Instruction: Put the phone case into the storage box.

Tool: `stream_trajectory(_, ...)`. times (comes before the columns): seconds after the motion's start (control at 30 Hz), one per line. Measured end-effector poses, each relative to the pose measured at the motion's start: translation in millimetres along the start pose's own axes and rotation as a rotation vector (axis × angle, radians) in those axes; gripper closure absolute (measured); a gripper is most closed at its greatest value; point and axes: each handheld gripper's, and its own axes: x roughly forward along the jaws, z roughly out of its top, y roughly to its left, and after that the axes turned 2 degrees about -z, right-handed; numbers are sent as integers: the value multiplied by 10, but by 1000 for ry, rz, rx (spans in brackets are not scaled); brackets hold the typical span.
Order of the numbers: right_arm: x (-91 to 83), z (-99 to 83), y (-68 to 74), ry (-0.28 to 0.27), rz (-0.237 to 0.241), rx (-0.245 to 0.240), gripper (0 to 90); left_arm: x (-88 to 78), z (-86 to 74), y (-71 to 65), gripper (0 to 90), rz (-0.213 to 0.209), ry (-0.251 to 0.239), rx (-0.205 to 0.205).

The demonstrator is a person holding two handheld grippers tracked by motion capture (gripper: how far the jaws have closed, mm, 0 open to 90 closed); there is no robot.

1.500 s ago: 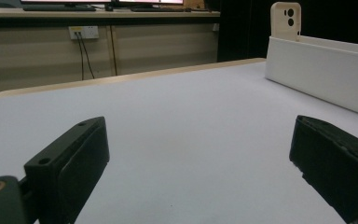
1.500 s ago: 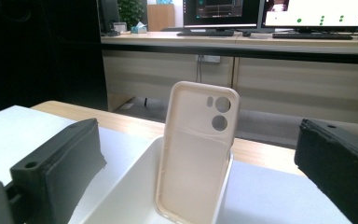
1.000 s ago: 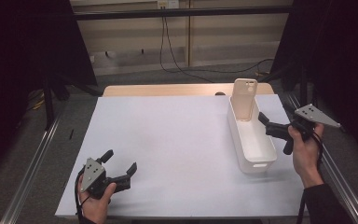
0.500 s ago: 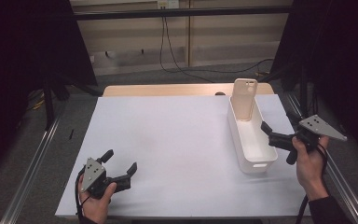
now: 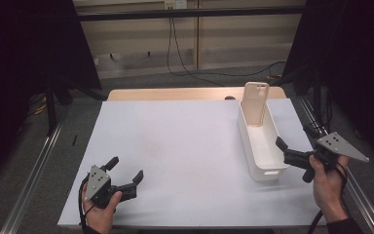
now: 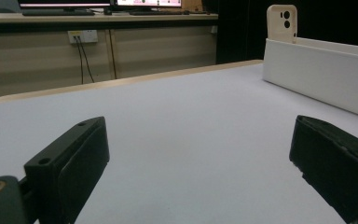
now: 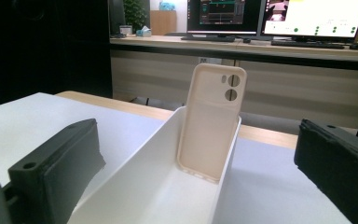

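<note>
A long white bin (image 5: 268, 171) lies lengthwise on the right side of the white table sheet (image 5: 185, 146). A beige phone case (image 5: 255, 103) stands upright against the bin's far end, camera holes at the top. My right gripper (image 5: 294, 136) is open and empty, just right of the bin's near end, jaws pointing to the far left. In the right gripper view its jaws (image 7: 196, 154) frame the bin (image 7: 135, 177) and the case (image 7: 212, 126). My left gripper (image 5: 125, 168) rests open and empty near the front left of the sheet. From the left gripper (image 6: 198, 140), the bin (image 6: 317, 70) and case (image 6: 282, 21) lie far right.
A strip of wooden tabletop (image 5: 175, 93) shows beyond the sheet. Metal rails (image 5: 34, 170) run along both sides of the table. Cables (image 5: 185, 63) trail on the floor behind. A desk with monitors (image 7: 279, 18) stands beyond the table.
My right gripper has drawn back toward the person, from beside the bin's middle to its near right corner. The left gripper has stayed put.
</note>
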Motion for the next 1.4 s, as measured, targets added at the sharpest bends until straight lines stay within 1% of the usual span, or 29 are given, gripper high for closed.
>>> stream_trajectory(0.1,-32,-47,10,9,0,-2,0,1,4,-4,45,-3,3,9)
stream_trajectory(0.17,-54,-72,21,9,-2,5,0,-2,6,-7,45,0,-1,4)
stream_trajectory(0.27,-93,-103,39,7,-4,2,0,-3,1,1,45,1,-4,-4)
stream_trajectory(0.57,-224,-184,115,4,-3,-3,0,-7,-1,-5,45,-3,-1,-6)
stream_trajectory(0.7,-297,-228,114,6,-10,0,0,-9,-3,-3,45,-3,-1,-6)
stream_trajectory(0.93,-394,-359,128,23,-22,11,0,-11,-8,-6,45,0,0,-11)
stream_trajectory(1.03,-437,-378,135,22,-25,10,0,-17,-7,-2,45,2,2,-4)
stream_trajectory(1.13,-496,-398,140,17,-32,12,0,-18,-10,-2,45,3,3,-6)
stream_trajectory(1.2,-521,-428,145,24,-35,11,0,-20,-11,1,45,4,4,-3)
stream_trajectory(1.3,-548,-495,159,46,-30,13,0,-23,-12,-5,45,5,0,-12)
stream_trajectory(1.4,-572,-523,173,49,-32,10,0,-35,-12,1,45,9,5,-5)
